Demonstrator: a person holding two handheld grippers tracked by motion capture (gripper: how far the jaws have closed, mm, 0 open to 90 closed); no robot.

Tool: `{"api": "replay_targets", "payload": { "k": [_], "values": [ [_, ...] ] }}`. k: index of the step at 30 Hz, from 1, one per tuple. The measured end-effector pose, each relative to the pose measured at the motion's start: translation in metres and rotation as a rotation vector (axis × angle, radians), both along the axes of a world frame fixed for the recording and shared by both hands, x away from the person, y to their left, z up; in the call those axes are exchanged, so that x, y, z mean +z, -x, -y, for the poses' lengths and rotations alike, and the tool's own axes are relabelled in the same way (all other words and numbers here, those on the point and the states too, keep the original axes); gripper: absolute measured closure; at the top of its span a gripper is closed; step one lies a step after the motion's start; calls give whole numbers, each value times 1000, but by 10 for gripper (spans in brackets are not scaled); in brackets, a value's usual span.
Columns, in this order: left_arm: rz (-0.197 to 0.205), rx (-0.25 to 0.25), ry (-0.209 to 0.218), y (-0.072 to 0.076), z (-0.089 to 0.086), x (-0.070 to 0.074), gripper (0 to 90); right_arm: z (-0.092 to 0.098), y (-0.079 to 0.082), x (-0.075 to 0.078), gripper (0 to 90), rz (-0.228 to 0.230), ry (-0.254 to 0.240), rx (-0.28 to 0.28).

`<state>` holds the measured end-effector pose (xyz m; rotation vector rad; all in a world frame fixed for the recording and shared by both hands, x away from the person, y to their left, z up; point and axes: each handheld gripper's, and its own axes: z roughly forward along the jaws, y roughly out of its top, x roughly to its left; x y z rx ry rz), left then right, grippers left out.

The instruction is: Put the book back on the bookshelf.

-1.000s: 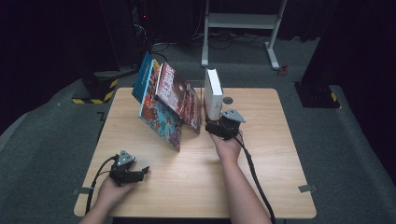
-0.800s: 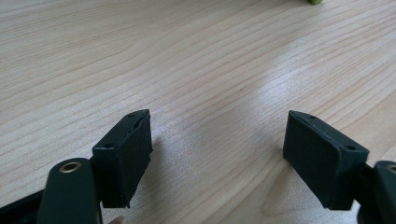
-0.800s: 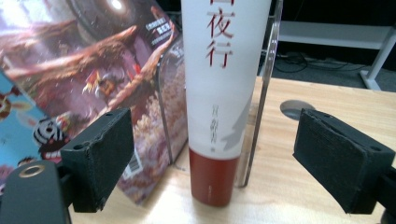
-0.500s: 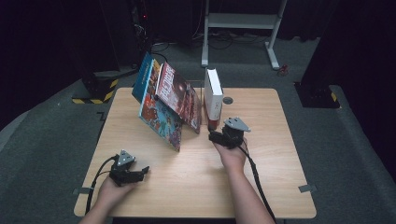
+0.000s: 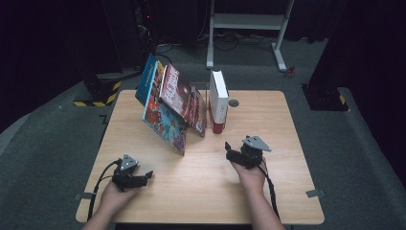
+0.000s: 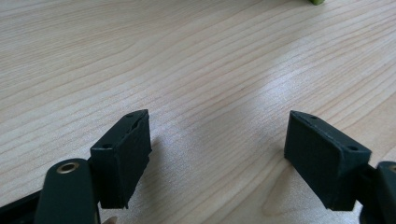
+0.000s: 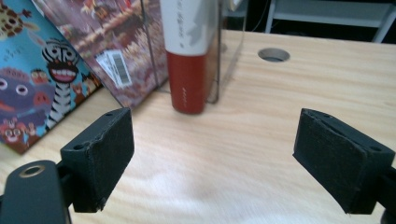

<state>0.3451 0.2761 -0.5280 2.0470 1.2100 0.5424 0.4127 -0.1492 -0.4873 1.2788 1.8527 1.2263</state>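
A white and red book (image 5: 219,99) (image 7: 191,51) stands upright at the back middle of the wooden table (image 5: 268,191). To its left lean several colourful picture books (image 5: 171,106) (image 7: 56,60). My right gripper (image 5: 233,152) (image 7: 215,161) rests low on the table a short way in front of the white and red book, jaws wide apart and empty. My left gripper (image 5: 143,178) (image 6: 219,156) sits near the table's front left corner, open over bare wood with nothing between its jaws.
A round cable hole (image 5: 233,103) (image 7: 273,54) lies in the tabletop right of the upright book. A thin clear bookend (image 7: 229,56) stands beside that book. Behind the table stand a white frame (image 5: 249,28) and dark equipment on grey floor.
My right gripper has drawn back from the white and red book toward the front of the table, leaving the book standing. The left gripper has stayed in place.
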Motion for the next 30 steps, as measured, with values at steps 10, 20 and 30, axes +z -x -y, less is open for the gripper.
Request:
{"api": "replay_targets", "payload": {
  "k": [10,20,30],
  "values": [
    [0,5,3,0,0,0,220,29,23,-10,121,-41,0,-32],
    [-1,8,2,0,0,0,217,62,42,-22,123,-99,44,-73],
    [0,15,3,0,0,0,213,77,58,-34,127,-201,116,-86]
  ]
}}
